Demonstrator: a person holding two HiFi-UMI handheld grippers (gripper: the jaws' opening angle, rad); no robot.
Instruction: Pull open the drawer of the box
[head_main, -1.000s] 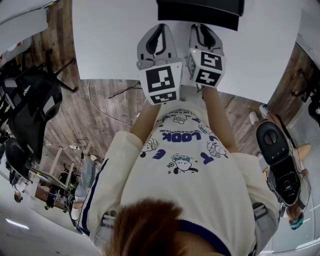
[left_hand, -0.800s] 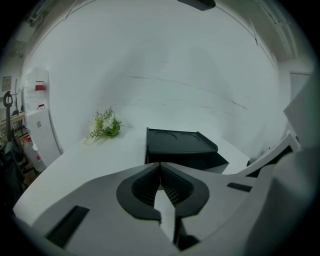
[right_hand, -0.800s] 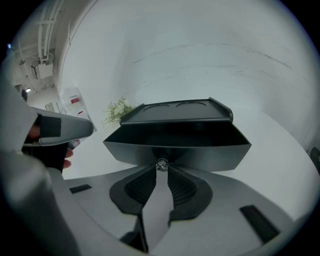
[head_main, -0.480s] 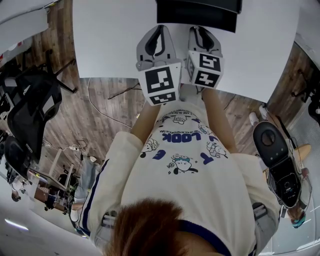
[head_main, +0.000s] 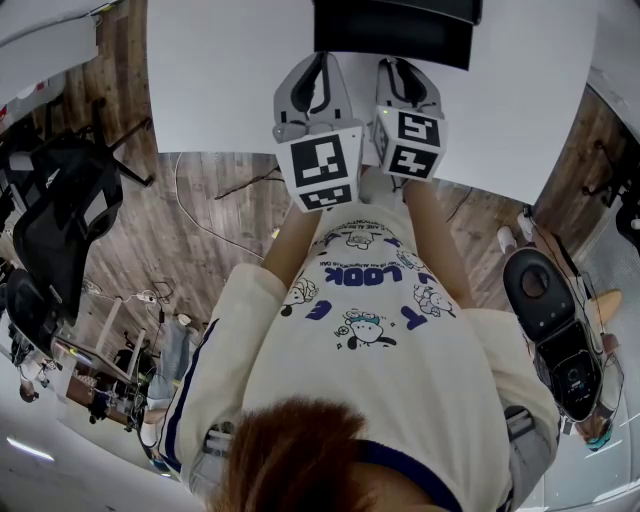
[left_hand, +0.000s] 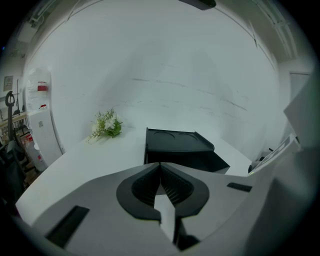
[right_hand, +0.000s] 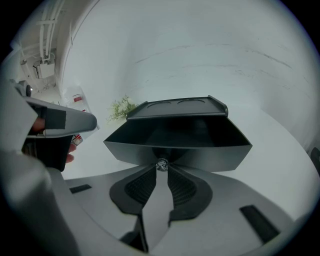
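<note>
The black box (head_main: 395, 25) stands on the white table (head_main: 220, 90) at the far side. Its drawer (right_hand: 177, 142) is pulled out toward me, open at the top and dark inside. My right gripper (right_hand: 161, 166) is shut on the drawer's small round knob (right_hand: 161, 164), which sits right between the jaw tips. In the head view this right gripper (head_main: 400, 66) points at the drawer front. My left gripper (left_hand: 160, 165) is shut on nothing, held just left of the box (left_hand: 177, 145) and short of it; the left gripper (head_main: 316, 62) lies beside the right one.
A small sprig of green and white flowers (left_hand: 106, 125) lies on the table left of the box. A white wall rises behind the table. On the wooden floor are a black office chair (head_main: 60, 210) at the left and a dark device (head_main: 560, 340) at the right.
The right gripper has drawn back a little toward me with the knob, and the drawer front has come slightly further out. The left gripper has stayed put.
</note>
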